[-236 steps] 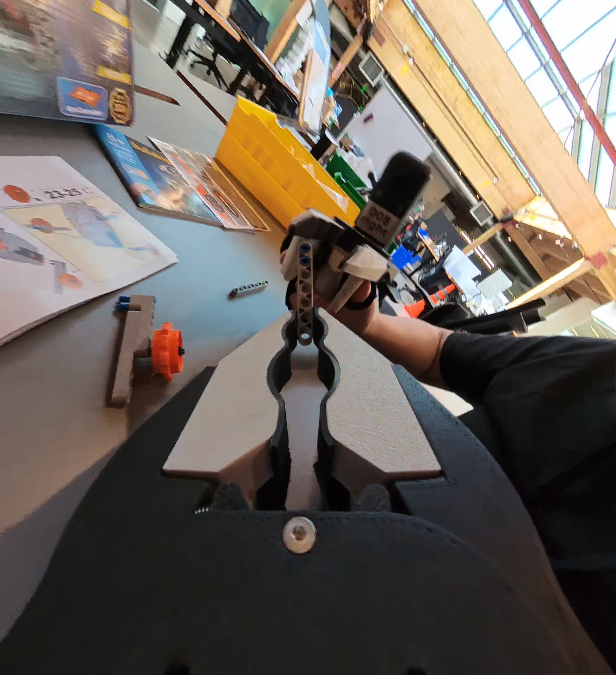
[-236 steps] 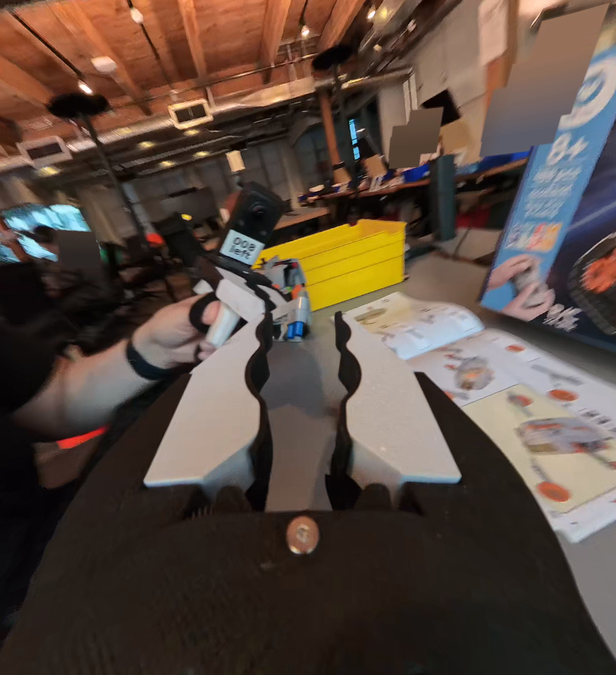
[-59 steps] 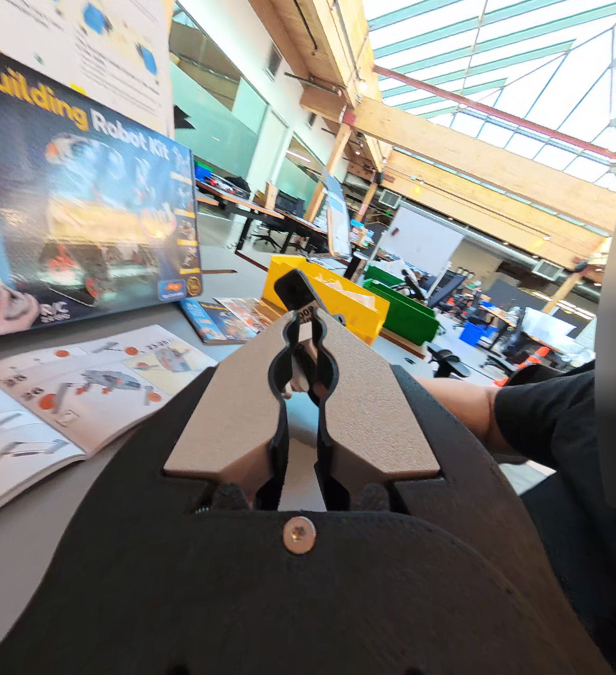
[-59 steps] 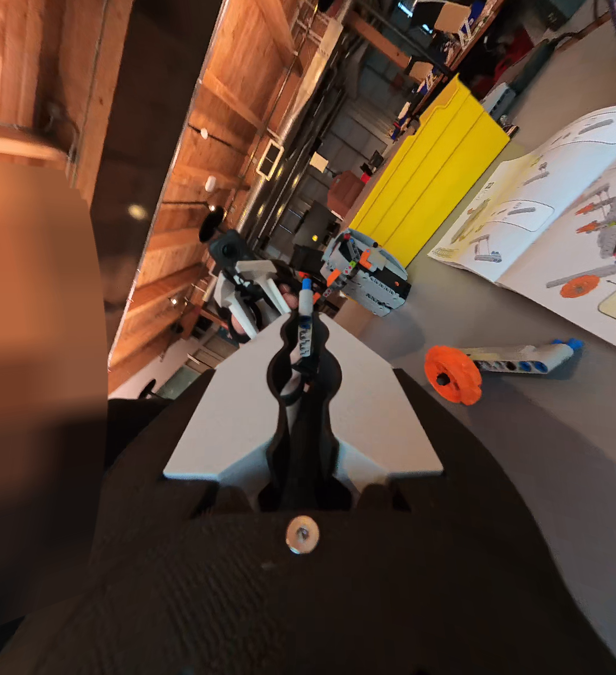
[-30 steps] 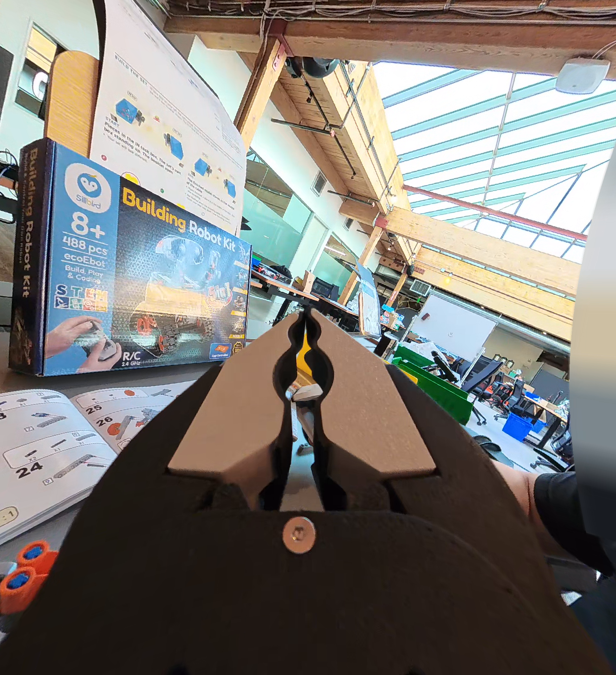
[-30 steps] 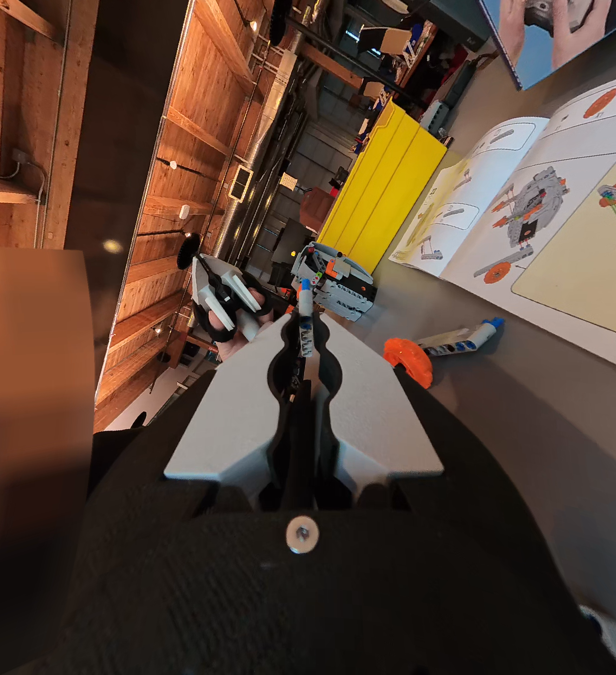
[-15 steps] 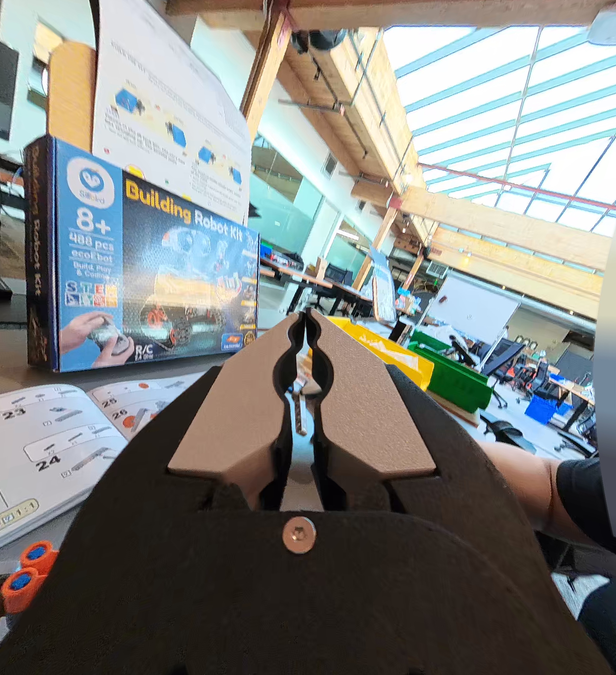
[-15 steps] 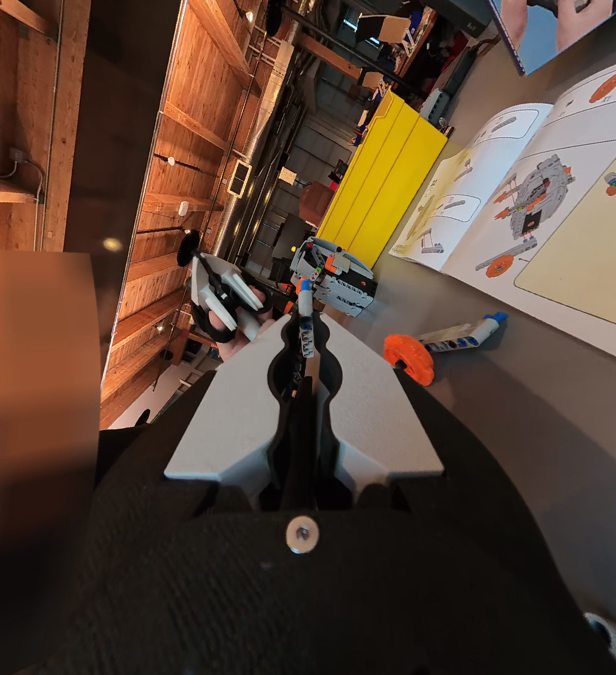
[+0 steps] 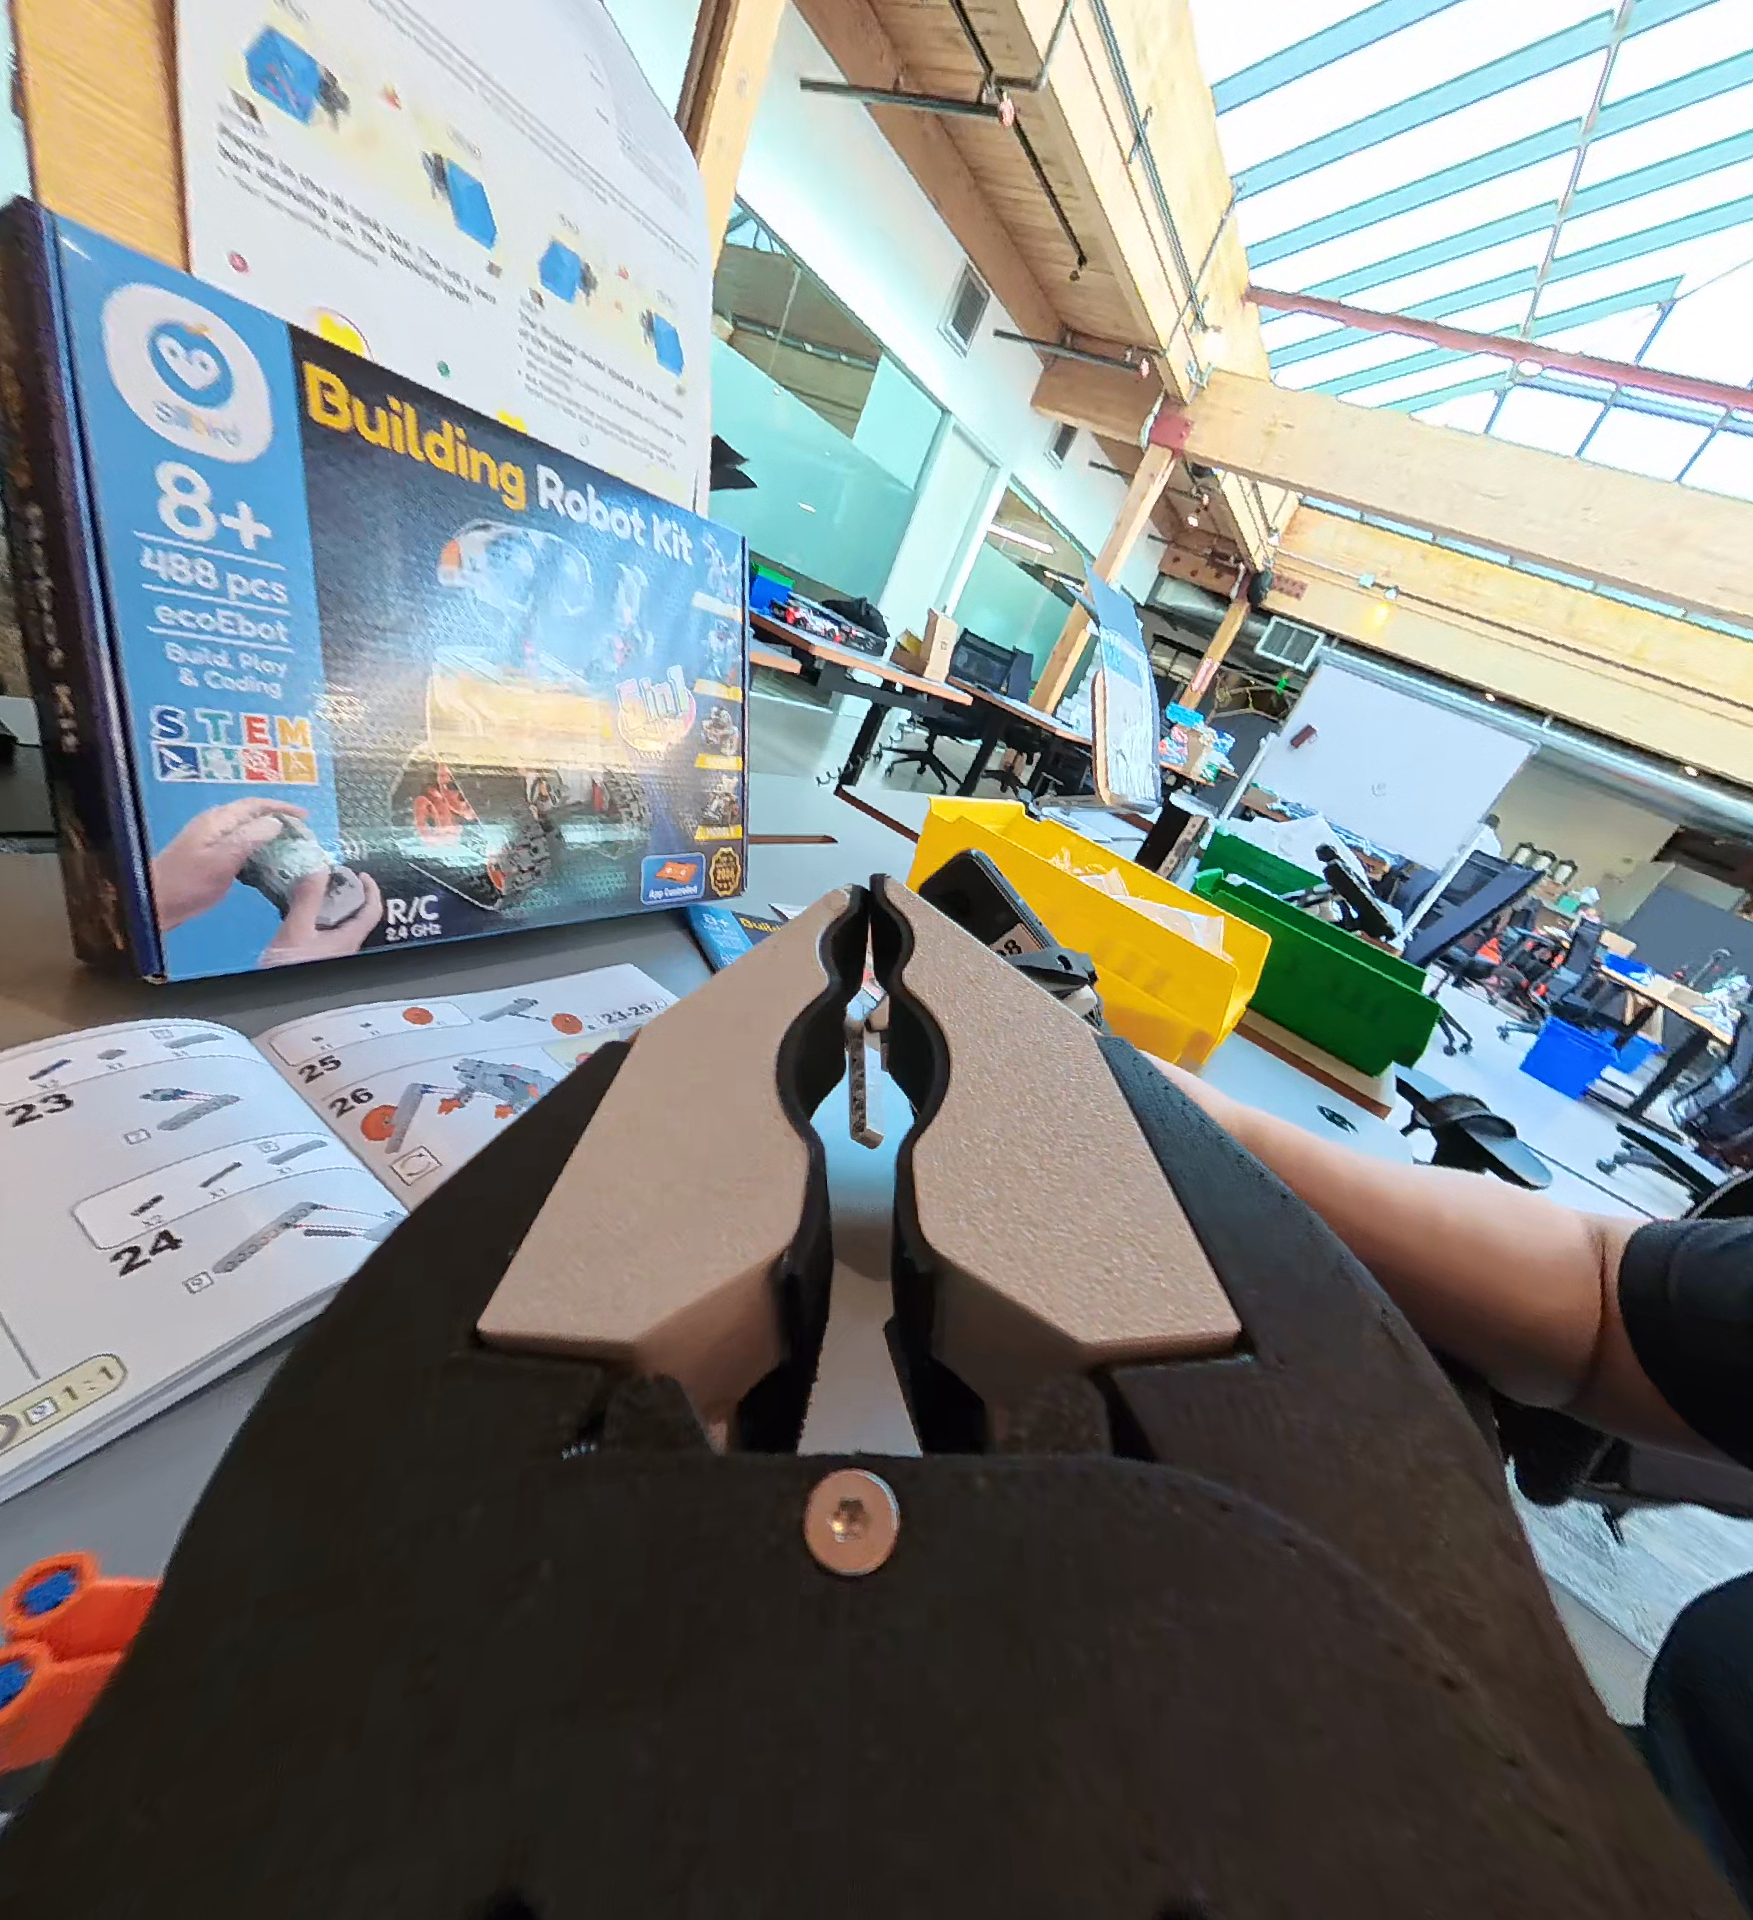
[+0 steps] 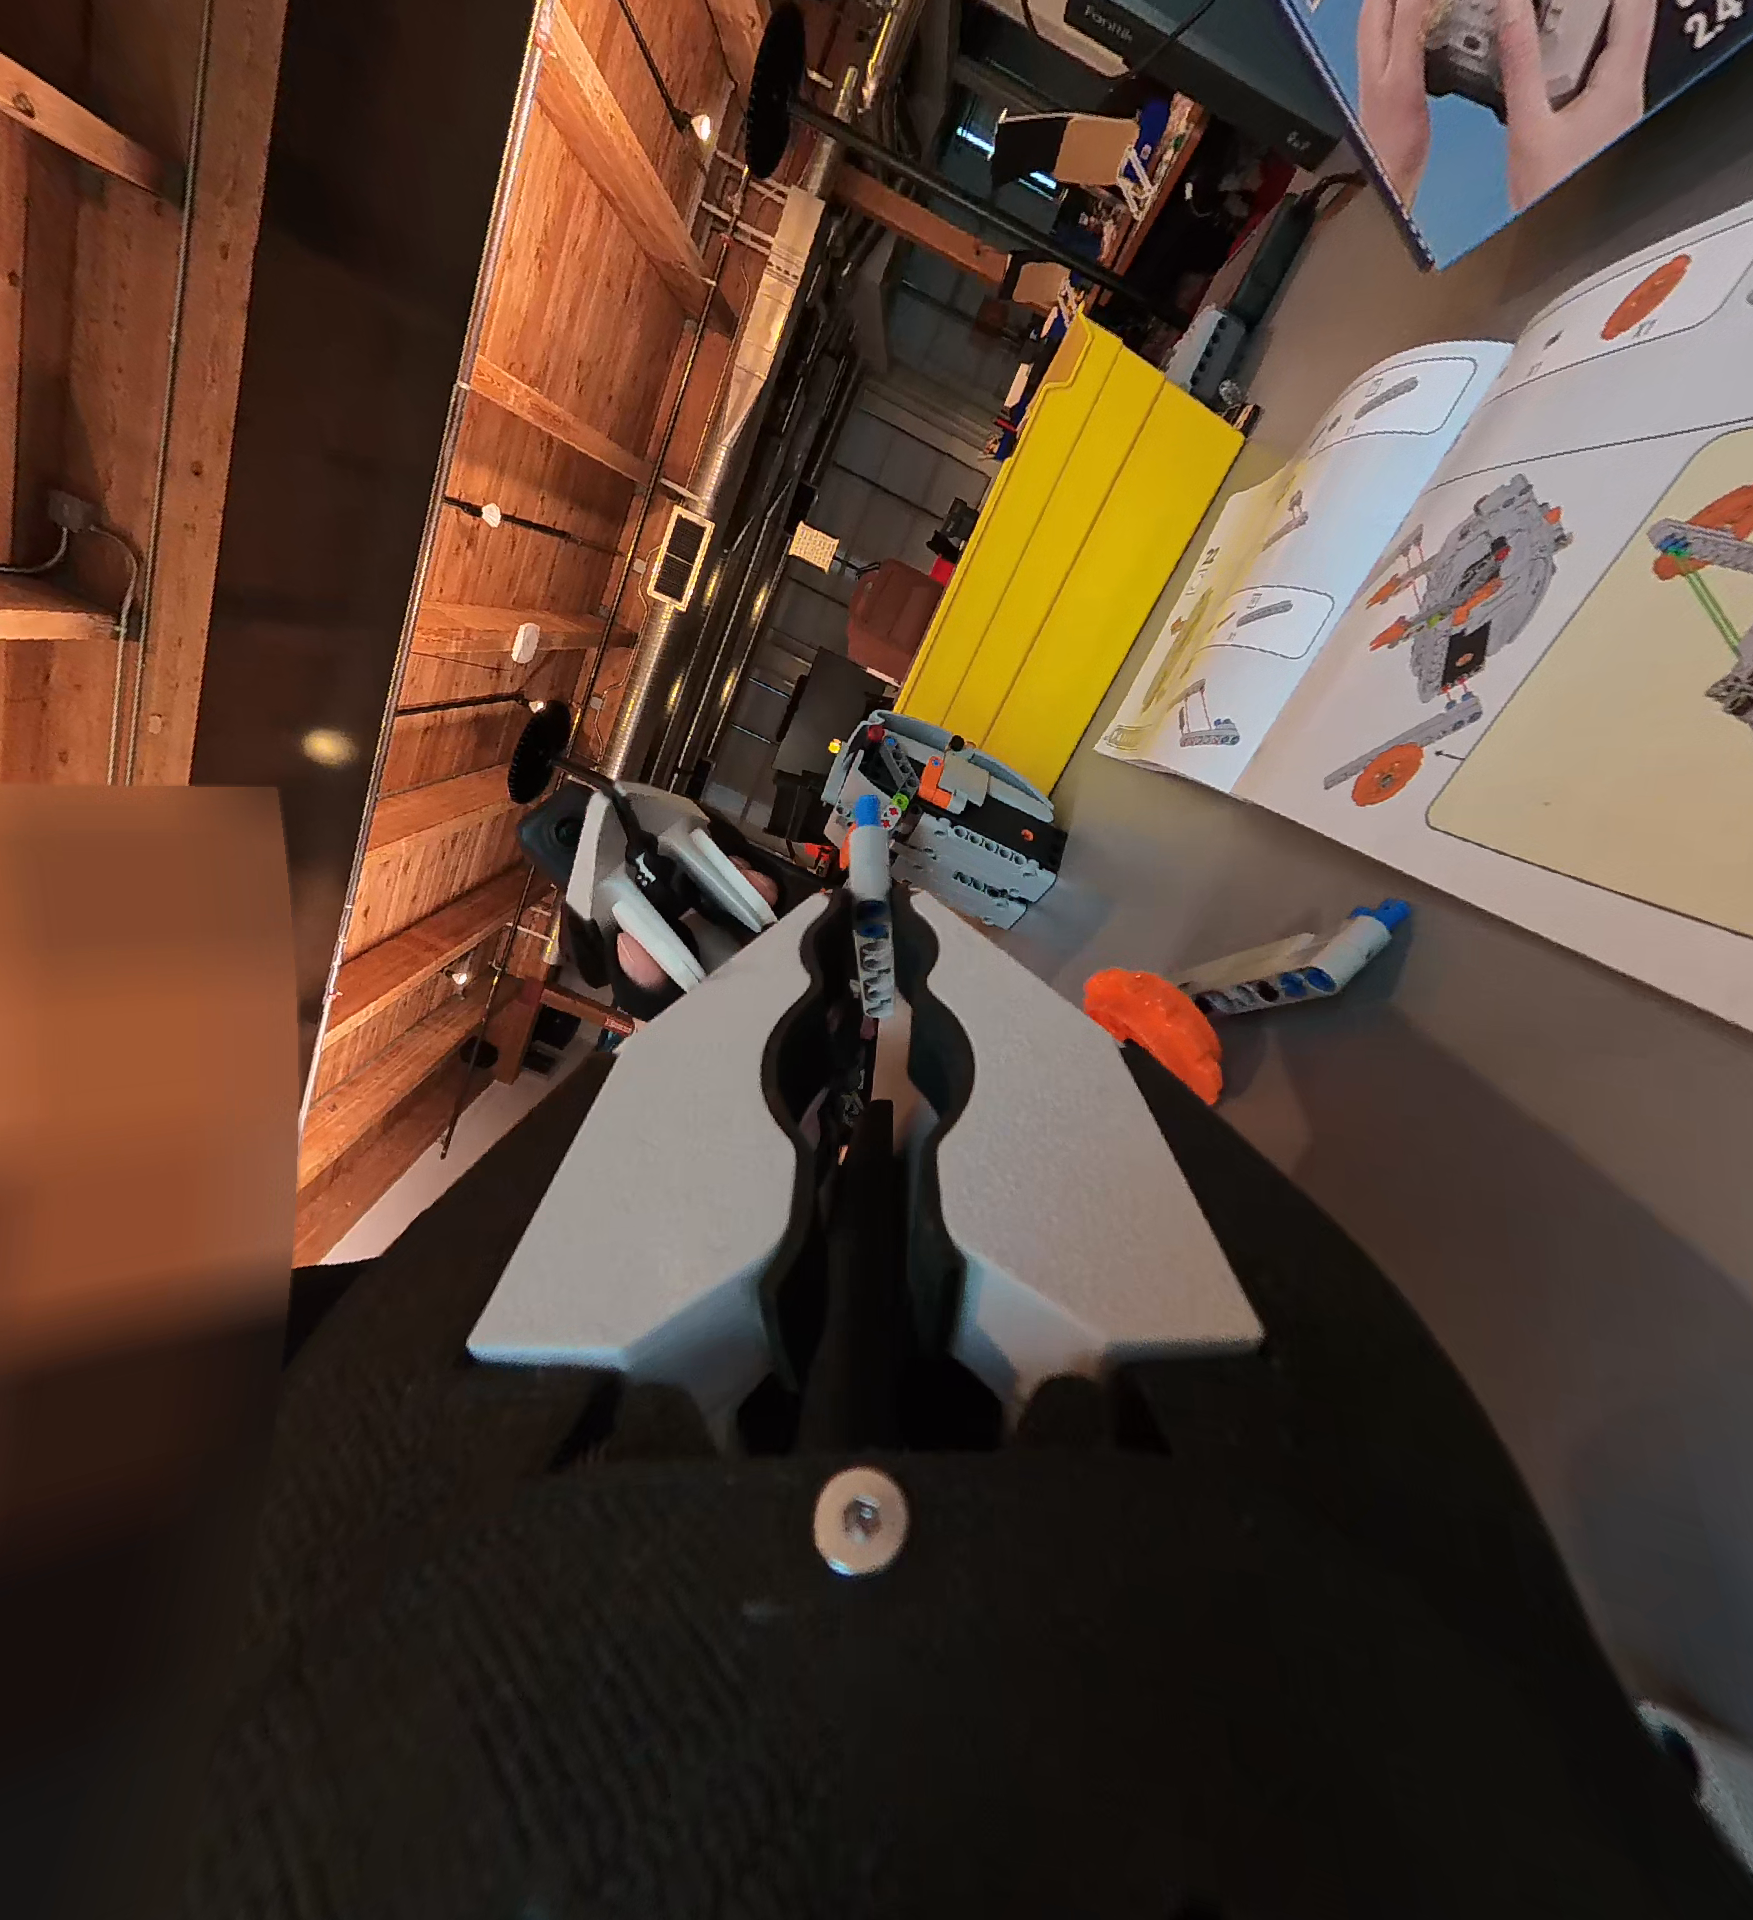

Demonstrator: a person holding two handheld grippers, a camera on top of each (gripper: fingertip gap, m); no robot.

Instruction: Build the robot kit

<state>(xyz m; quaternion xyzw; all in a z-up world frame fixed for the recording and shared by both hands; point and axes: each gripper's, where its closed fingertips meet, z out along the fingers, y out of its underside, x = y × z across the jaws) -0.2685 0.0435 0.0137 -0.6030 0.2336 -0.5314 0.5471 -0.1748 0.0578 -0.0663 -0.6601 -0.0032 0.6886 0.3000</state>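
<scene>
My right gripper (image 10: 867, 914) is shut on a thin grey beam with blue pins (image 10: 874, 951) that sticks out past its tips, held above the grey table (image 10: 1474, 1195). A part-built grey and orange robot model (image 10: 945, 831) stands just beyond it. My left gripper (image 9: 867, 904) is shut with its tips touching. A grey beam (image 9: 859, 1081) shows through the gap between its fingers, and I cannot tell whether it lies between them or beyond. The left gripper also shows far off in the right wrist view (image 10: 643, 894). The right gripper's black body (image 9: 997, 925) sits just behind the left fingers.
An orange wheel on a grey beam (image 10: 1152, 1023) lies on the table; its orange parts also show in the left wrist view (image 9: 30, 1652). An open instruction booklet (image 9: 176, 1174), a kit box (image 9: 384, 644), a yellow bin (image 9: 1142, 925) and a green bin (image 9: 1319, 987) stand behind. A person's arm (image 9: 1423, 1236) crosses at the right. The left gripper's tips are roughly 12 cm from the right gripper's.
The grey beam went from my left gripper to my right, which shut on it. The left gripper shut, rose and tilted up. Over the last second both only drifted slightly.
</scene>
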